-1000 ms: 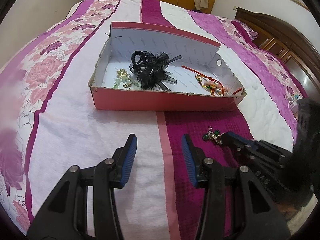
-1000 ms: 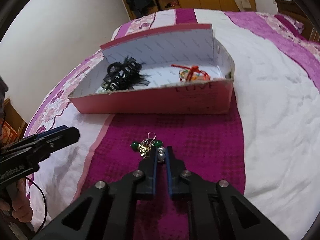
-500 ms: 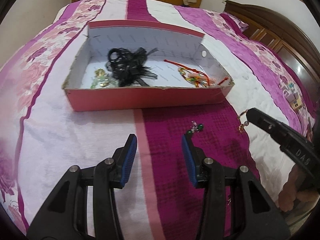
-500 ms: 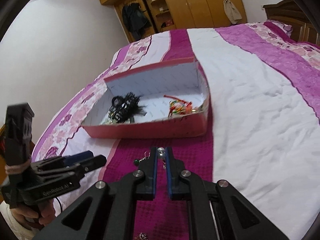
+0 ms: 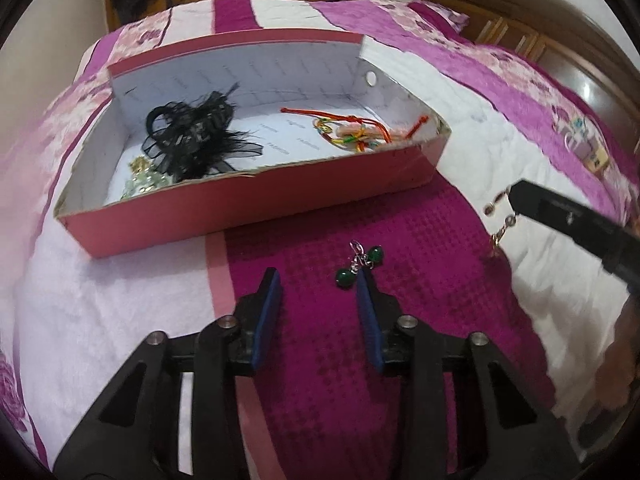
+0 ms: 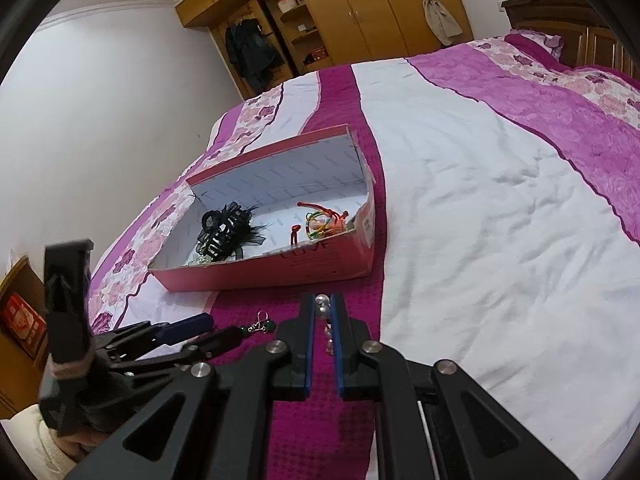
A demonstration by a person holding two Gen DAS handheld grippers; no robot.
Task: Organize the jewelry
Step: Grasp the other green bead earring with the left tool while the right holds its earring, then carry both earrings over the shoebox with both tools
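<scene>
A pink cardboard box (image 5: 248,204) (image 6: 280,268) lies on the bed. It holds a black hair clip (image 5: 192,140) (image 6: 224,232), a red cord bracelet (image 5: 352,130) (image 6: 324,220) and a gold-green piece (image 5: 144,180). A green-bead earring (image 5: 358,266) (image 6: 260,326) lies on the magenta stripe, just ahead of my left gripper's right fingertip. My left gripper (image 5: 318,280) (image 6: 225,327) is open with its jaws closing and nothing between them. My right gripper (image 6: 323,300) (image 5: 516,196) is shut on a silver-bead earring (image 6: 322,308) (image 5: 498,224), which dangles above the bed.
The bedspread (image 6: 480,220) stretches wide to the right of the box. A wooden headboard (image 5: 560,52) runs along the right side, and a wardrobe (image 6: 340,12) stands at the far wall. Small items (image 5: 592,152) lie near the headboard. A bedside cabinet (image 6: 20,320) is at the left.
My right gripper has lifted the silver-bead earring off the bed, leaving the green-bead one behind. My left gripper has moved up to the green-bead earring and its jaws have narrowed.
</scene>
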